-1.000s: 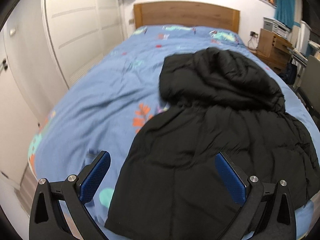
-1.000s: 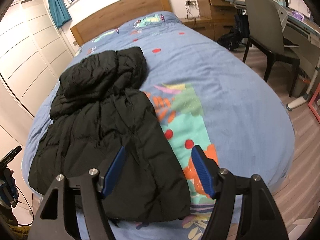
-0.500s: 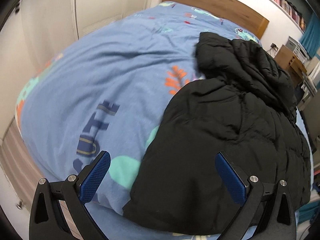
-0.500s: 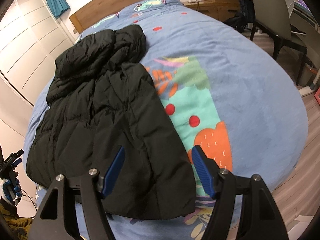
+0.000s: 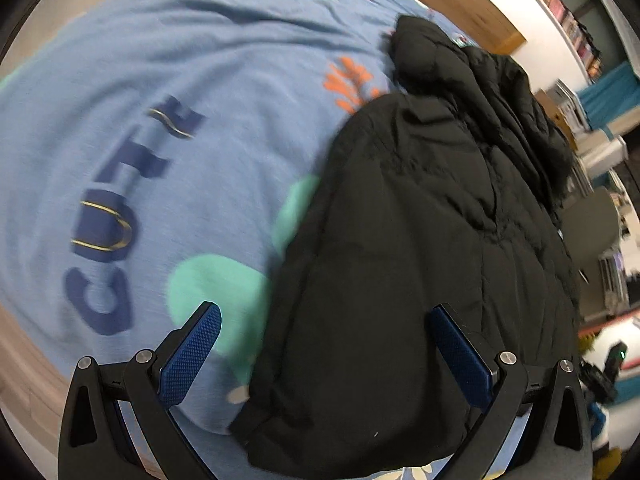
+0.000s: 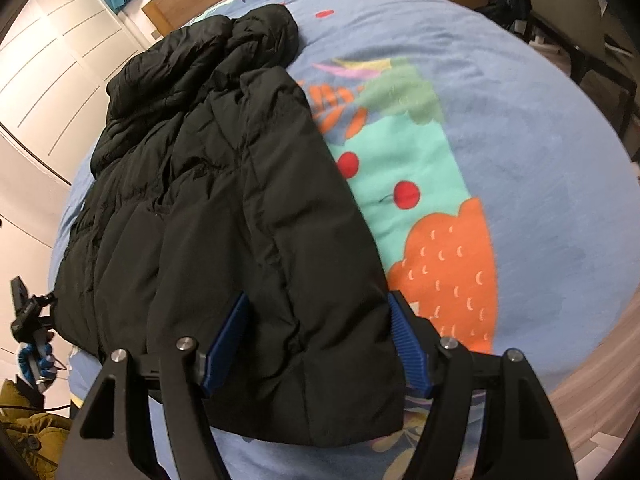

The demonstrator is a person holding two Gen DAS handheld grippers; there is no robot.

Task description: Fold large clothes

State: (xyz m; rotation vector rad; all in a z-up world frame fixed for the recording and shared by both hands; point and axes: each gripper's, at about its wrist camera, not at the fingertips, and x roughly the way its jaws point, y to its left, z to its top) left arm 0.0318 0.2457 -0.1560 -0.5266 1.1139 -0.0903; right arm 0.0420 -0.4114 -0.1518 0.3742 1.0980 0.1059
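A black hooded puffer jacket (image 5: 420,240) (image 6: 224,208) lies spread on a blue patterned duvet (image 5: 168,80) (image 6: 520,128), hood toward the wooden headboard, hem near the bed's foot. My left gripper (image 5: 326,320) hovers open over the hem's left corner, its blue pads (image 5: 192,356) wide apart with nothing between them. In the right wrist view my right gripper (image 6: 318,312) is open above the hem's right corner, the jacket fabric lying below and between its fingers (image 6: 408,344); the pads do not press on it.
White wardrobe doors (image 6: 52,80) stand at the left of the bed. A desk and a dark chair (image 6: 580,40) are on the right, over wooden floor (image 6: 608,360). The left hand-held gripper (image 6: 30,320) shows at the right wrist view's left edge.
Both grippers have come down toward the jacket's hem at the foot of the bed. The left one has rolled and swung left. Both stay open.
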